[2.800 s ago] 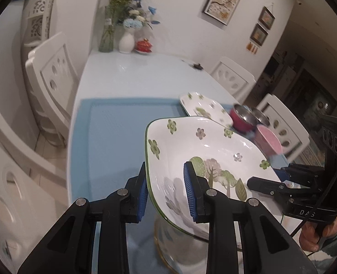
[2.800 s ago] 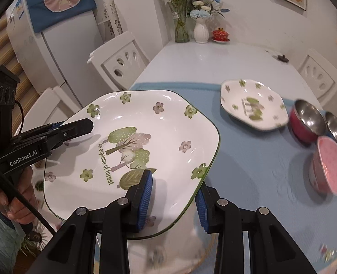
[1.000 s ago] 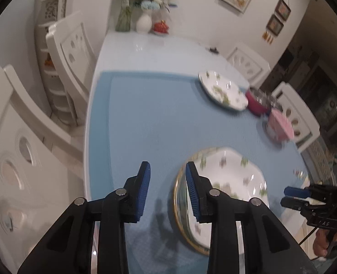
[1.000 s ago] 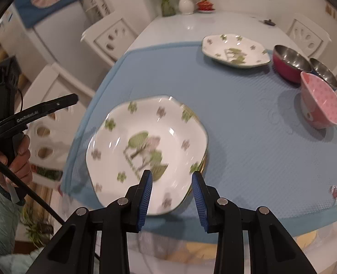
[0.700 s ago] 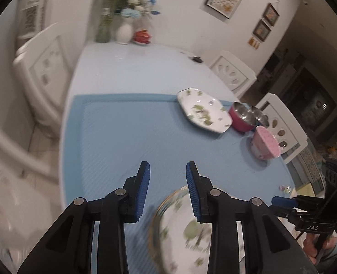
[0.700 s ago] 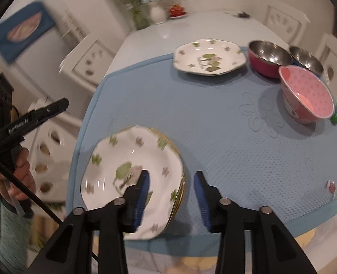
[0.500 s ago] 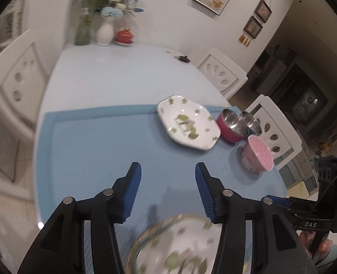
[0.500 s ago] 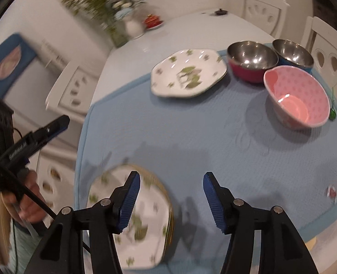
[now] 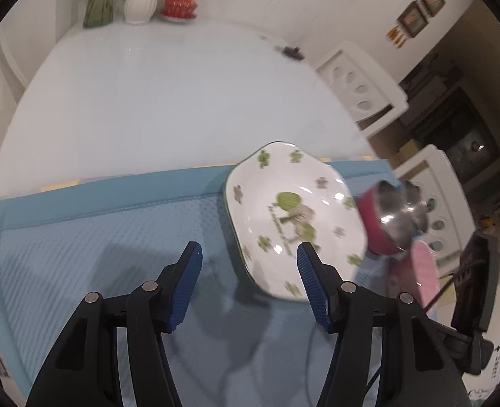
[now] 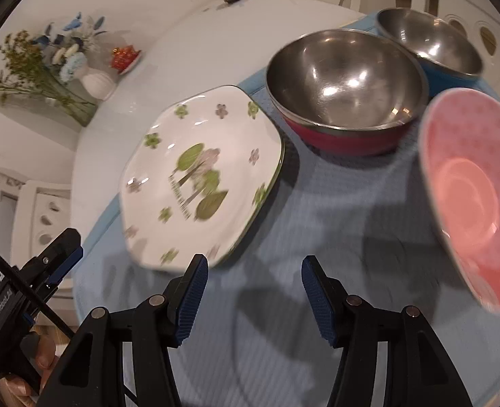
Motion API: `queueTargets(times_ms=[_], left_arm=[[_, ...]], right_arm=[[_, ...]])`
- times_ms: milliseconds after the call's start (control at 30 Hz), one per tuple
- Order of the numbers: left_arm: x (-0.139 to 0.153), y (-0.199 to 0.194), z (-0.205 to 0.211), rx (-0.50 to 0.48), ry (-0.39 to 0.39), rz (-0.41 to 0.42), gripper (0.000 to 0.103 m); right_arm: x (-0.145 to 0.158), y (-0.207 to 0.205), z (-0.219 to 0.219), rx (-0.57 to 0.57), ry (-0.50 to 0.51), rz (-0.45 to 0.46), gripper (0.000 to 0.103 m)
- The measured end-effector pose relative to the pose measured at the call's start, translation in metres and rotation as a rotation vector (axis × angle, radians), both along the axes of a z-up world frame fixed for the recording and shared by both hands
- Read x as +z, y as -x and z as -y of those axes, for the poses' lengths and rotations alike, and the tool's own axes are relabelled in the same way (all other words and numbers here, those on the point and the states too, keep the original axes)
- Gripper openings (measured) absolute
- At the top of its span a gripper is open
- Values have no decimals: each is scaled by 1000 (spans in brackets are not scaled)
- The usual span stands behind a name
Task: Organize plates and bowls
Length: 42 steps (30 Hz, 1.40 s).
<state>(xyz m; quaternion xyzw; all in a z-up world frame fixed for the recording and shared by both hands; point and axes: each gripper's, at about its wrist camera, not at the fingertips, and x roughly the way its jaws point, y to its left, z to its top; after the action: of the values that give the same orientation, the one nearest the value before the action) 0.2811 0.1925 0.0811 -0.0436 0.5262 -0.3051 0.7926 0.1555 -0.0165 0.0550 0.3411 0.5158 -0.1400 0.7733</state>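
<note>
Both tools, left (image 9: 248,254) and right (image 10: 255,269), have just spread apart and hold nothing; plate (image 10: 199,176) blurred, pink bowl (image 10: 470,200) cut off, blue bowl (image 10: 433,44) half hidden.

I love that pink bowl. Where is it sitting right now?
In the right wrist view the pink bowl sits at the right on the blue mat, just in front of the red steel-lined bowl.

Blur and cut-off edges

The plate (image 9: 294,217) smears, its lettering unreadable. In the left view the red bowl (image 9: 378,227) hides most of the blue bowl (image 9: 419,230), and the pink bowl (image 9: 416,274) sits half behind the left gripper (image 9: 248,283).
</note>
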Motion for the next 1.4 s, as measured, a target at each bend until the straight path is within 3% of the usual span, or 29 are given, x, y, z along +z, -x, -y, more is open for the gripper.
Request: queueTargets(times_ms=[267,433,500,700,767,833,1033,1267,1400], left_arm=[[-34,-38,29,-21,-34,-6,54],[-43,-58,42,-52,-61,26,52],[-46,-65,46,-65,-56,32,52],[-50,-80,61,-131,3,15,52],[-45,-74,66,-172,25,40,53],[-42,-62,68,-201,-29,101,52],[-38,-46,37,-177,-24,86,52],[-43,-21,-32,-34,-56,51,52],[-49,-13,-48,-11,-56,24,47]], right_arm=[[-23,-31,16,-10,75,1,56],[-24,-43,14,9,151,33,42],[-26,-47,14,7,155,53,37],[-33,-63,8,75,233,86,36],[-32,-63,5,119,265,98,36],[-34,-63,5,137,269,104,36],[-34,-63,-7,205,274,111,37],[-31,-48,-68,431,224,123,37],[-34,-42,-69,477,186,137,37]])
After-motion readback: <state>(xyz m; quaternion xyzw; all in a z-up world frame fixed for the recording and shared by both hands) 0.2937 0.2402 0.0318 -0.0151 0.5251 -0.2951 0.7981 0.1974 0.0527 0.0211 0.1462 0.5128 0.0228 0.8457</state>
